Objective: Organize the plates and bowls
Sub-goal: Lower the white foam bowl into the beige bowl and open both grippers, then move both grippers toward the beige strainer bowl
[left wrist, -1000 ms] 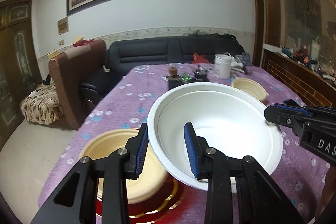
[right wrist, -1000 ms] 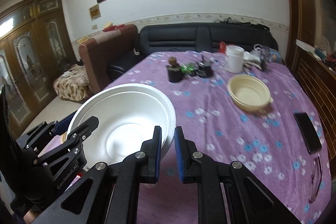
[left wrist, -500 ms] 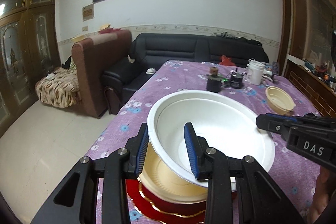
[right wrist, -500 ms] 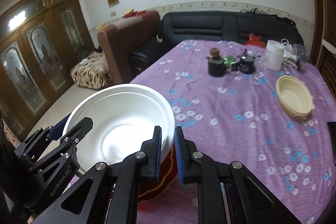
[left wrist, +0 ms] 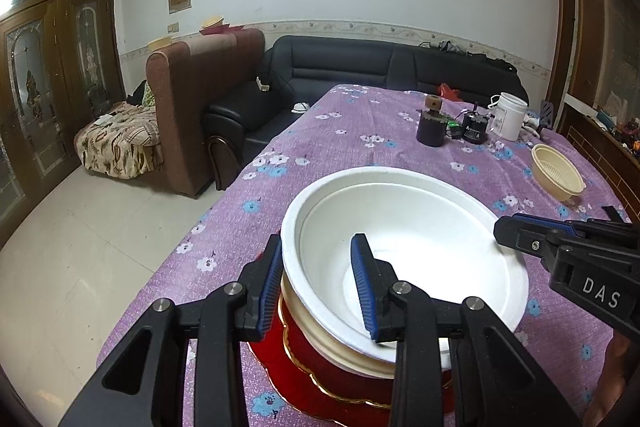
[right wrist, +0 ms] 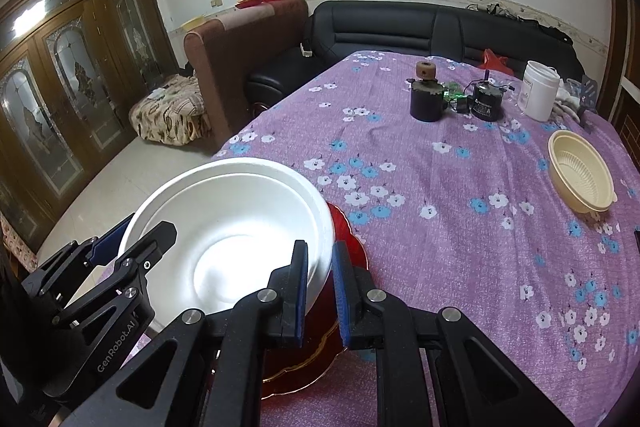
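A large white bowl (left wrist: 404,231) sits nested in a cream bowl (left wrist: 340,351), which rests on a red plate with a gold rim (left wrist: 304,367). My left gripper (left wrist: 316,283) is shut on the white bowl's near rim, one finger inside and one outside. My right gripper (right wrist: 320,291) is shut on the same white bowl (right wrist: 228,223) at its right rim. The red plate (right wrist: 348,239) shows under the bowl. A second cream bowl (right wrist: 580,179) stands alone at the table's right side and also shows in the left wrist view (left wrist: 556,175).
The table has a purple flowered cloth (right wrist: 440,207). At its far end stand a dark jar with a wooden knob (right wrist: 427,95), a black round device (right wrist: 486,99) and a white tub (right wrist: 539,95). A black sofa (left wrist: 360,75) and a brown armchair (left wrist: 192,99) stand beyond.
Both grippers have carried the white bowl left and down onto the cream bowl on the red plate. It was held above and to the right of that bowl before.
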Tool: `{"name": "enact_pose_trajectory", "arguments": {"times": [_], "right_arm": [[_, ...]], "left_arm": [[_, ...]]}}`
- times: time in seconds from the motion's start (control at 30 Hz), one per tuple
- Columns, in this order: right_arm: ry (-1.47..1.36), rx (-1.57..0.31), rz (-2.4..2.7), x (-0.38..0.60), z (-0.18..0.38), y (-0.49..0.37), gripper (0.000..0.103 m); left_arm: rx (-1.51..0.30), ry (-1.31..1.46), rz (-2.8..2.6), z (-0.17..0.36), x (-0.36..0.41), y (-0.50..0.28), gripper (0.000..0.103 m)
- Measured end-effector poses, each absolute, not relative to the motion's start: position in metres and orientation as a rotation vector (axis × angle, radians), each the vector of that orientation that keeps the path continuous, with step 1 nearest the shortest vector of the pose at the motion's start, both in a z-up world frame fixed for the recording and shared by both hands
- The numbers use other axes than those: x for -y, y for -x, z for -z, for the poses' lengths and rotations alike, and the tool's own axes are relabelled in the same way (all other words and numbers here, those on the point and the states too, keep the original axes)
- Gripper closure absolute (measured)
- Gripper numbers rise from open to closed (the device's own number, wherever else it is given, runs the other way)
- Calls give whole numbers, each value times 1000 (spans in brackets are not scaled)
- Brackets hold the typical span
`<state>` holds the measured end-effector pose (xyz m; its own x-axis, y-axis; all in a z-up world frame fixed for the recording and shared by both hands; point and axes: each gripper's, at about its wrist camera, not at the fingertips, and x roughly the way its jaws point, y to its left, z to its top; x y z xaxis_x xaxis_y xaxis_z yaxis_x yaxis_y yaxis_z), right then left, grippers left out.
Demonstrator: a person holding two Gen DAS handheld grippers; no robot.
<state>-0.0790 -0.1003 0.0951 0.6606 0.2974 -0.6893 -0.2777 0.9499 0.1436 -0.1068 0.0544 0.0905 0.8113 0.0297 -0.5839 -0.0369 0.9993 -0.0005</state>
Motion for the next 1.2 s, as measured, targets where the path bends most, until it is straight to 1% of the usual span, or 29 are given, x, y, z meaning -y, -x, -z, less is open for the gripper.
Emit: {"name": "enact_pose_trajectory", "arguments": {"times": [0.2,0.37,0.63,0.7,0.77,0.8,0.97,1.2], "right_arm": [[-27,-791,-343,100,-91,78,89],[-32,-771,-345,107,-96,82,88],[-140,-722,-317,154,-113,96,89],[-174,-714,-294,172,-115,98,89],[-205,-701,-260,192,-116,101,89],[-216,-696,-241,201,-116,102,89],[-301,-694,-146,257,-109,108,89],[-414,-680,-10,336,-96,128,89]], "left_arm": [[-630,11,-45,-89,-57,105,71],[-617,20,-59,-94,-60,108,57],[-556,17,-42,-121,-47,123,55],[-541,-3,-14,-127,-33,127,54],[-535,-24,21,-131,-17,131,45],[-535,-42,47,-132,-5,132,44],[-568,-114,163,-127,52,135,44],[-674,-174,376,-105,141,129,44]]}}
